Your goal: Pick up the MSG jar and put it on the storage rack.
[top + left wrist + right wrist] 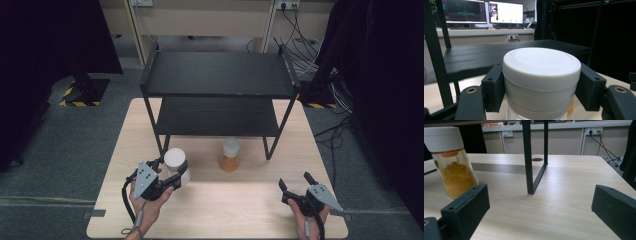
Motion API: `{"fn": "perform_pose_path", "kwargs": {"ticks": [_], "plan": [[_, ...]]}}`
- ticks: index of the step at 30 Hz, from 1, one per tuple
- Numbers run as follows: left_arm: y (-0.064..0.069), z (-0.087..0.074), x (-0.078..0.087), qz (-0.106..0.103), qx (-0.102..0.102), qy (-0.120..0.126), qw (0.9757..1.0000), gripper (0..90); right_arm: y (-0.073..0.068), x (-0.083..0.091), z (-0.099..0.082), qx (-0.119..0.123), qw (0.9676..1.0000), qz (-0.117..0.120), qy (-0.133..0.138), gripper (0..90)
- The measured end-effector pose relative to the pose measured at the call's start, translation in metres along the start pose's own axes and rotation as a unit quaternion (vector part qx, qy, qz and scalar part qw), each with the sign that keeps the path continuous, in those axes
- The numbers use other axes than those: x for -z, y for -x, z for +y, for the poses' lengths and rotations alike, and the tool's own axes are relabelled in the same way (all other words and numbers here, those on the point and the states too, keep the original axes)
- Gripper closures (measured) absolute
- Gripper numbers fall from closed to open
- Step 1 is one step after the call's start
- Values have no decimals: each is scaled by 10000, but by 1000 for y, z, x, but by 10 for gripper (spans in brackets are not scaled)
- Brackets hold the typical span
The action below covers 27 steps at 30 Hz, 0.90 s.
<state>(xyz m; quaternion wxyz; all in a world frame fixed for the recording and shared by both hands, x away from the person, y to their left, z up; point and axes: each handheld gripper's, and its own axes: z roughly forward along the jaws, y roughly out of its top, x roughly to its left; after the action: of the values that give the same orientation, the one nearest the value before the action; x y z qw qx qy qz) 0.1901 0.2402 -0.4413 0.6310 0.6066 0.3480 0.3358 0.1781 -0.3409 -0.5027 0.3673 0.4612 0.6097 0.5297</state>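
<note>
Upright, white-capped jar point(175, 161) sits clamped in left tongs point(172, 172).

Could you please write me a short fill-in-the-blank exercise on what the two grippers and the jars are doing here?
1. The left gripper is shut on the jar with the ____ lid.
2. The right gripper holds its jaws ____.
3. The free-standing jar contains ____ powder.
4. The black shelf rack stands on the ____ table.

Missing words: white; open; orange; wooden
</note>
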Motion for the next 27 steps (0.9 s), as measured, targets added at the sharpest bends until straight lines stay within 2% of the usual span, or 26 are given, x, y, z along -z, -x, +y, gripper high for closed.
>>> {"fn": "perform_pose_path", "kwargs": {"ticks": [9,18,27], "plan": [[0,9,-2,37,-30,54,10000,333,0,0,0,1,10000,2,-10,21],[1,28,-6,140,-183,198,9995,333,0,0,0,-12,10000,-5,-1,22],[1,43,-11,207,-238,311,9990,333,0,0,0,-12,10000,-1,-8,23]]}}
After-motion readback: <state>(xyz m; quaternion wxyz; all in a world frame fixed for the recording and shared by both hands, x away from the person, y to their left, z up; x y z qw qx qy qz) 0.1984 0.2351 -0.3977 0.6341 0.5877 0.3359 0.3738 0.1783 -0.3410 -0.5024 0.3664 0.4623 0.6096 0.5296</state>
